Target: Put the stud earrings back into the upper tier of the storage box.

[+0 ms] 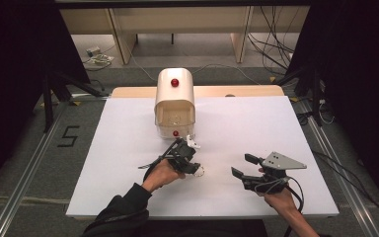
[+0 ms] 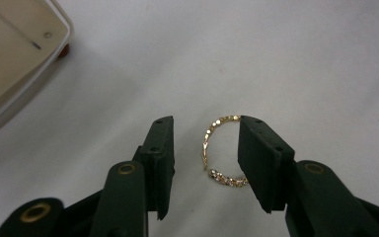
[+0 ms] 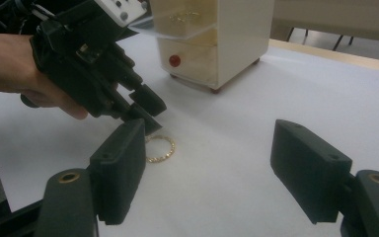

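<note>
- Two hand-held grippers worked over a white table [image 1: 256, 123], each held by a person whose forearms came in from the near edge.
- At the far middle of the table stood a cream box [image 1: 175, 101] with a rounded top, a red knob on top and another low on its front; its clear front flap was lifted.
- Just in front of that box, the left gripper [image 1: 193, 168] pointed down at the tabletop with its jaws spread.
- A small gold bracelet [image 2: 220, 150], a thin beaded ring, lay flat on the white surface between those spread jaws. One side of it sat right against the right-hand jaw, with a gap to the other jaw.
- From the right gripper view, the same bracelet lay just beneath the tips of the left gripper, near the box.
- Well off to the right, the right gripper [image 1: 242, 165] hung above bare table, its jaws wide apart and holding nothing, a grey three-cornered plate on top.
</note>
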The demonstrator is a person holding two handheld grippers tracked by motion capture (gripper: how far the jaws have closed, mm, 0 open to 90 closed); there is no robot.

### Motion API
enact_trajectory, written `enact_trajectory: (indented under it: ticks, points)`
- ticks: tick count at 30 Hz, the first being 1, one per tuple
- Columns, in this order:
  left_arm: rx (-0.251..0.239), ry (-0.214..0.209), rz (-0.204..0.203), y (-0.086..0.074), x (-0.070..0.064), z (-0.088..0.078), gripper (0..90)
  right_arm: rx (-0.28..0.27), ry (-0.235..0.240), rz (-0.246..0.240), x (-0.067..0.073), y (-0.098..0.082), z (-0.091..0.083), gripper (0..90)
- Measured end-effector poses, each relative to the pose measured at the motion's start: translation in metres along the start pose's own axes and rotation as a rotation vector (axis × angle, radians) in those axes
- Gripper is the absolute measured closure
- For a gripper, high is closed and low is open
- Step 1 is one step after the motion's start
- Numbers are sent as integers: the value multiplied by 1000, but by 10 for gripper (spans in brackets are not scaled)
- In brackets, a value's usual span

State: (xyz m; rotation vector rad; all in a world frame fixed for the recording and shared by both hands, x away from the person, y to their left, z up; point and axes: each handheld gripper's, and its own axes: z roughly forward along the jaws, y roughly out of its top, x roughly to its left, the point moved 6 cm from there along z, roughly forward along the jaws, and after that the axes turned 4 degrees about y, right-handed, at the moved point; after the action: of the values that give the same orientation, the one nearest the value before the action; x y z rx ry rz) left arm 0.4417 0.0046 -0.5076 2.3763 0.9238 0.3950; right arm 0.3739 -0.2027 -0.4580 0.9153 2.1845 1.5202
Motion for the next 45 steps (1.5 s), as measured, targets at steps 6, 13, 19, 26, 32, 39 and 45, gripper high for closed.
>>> enact_trajectory:
  ticks: [6, 13, 19, 26, 32, 39, 45]
  points:
    - [21, 15, 7, -4, 1, 9, 635, -1, 2, 1, 0, 0, 0, 303]
    - [27, 27, 13, -6, 0, 16, 702, -1, 4, -5, 0, 0, 0, 303]
    - [29, 11, 22, -5, -3, 17, 770, 2, 3, -4, 0, 0, 0, 303]
    - [32, -8, 22, -5, -4, 17, 842, 2, 3, -4, 1, 0, 0, 303]
    - [26, -5, 19, -5, -5, 17, 875, -1, 4, -3, 1, 0, 0, 304]
    - [29, -13, 28, -5, -4, 15, 884, -3, 4, -2, 0, 0, 0, 305]
    - [-11, -12, 3, 0, 0, 7, 884, -3, 5, -2, 0, 0, 0, 305]
